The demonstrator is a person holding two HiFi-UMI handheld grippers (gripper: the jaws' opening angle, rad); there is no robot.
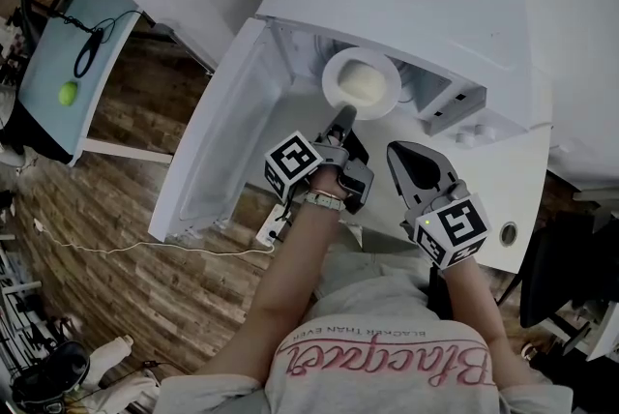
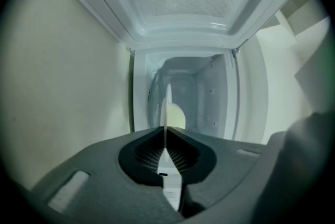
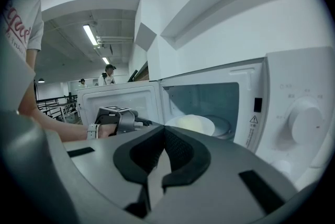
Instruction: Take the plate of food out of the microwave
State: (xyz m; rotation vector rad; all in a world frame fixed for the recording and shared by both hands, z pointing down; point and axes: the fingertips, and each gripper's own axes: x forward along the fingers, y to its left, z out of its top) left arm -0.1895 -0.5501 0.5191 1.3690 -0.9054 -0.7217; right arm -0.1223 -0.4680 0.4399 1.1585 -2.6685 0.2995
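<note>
A white plate (image 1: pixel 335 66) bearing a pale mound of food (image 1: pixel 361 84) sits at the mouth of the open white microwave (image 1: pixel 406 6). My left gripper (image 1: pixel 343 119) reaches in from the front and is shut on the plate's near rim. In the left gripper view the plate (image 2: pixel 167 100) shows edge-on as a thin upright line pinched between the jaws of the left gripper (image 2: pixel 166 133), with the food (image 2: pixel 177 115) just beyond. My right gripper (image 1: pixel 411 157) hangs back to the right of the plate, shut and holding nothing. In the right gripper view its jaws (image 3: pixel 164 127) meet, and the plate (image 3: pixel 194 124) lies beyond them.
The microwave door (image 1: pixel 224 143) stands swung out to the left. The control panel with its knob (image 3: pixel 306 123) is on the right. A power strip (image 1: pixel 269 228) and cable lie on the wooden floor. A desk with a green ball (image 1: pixel 68 93) is at far left.
</note>
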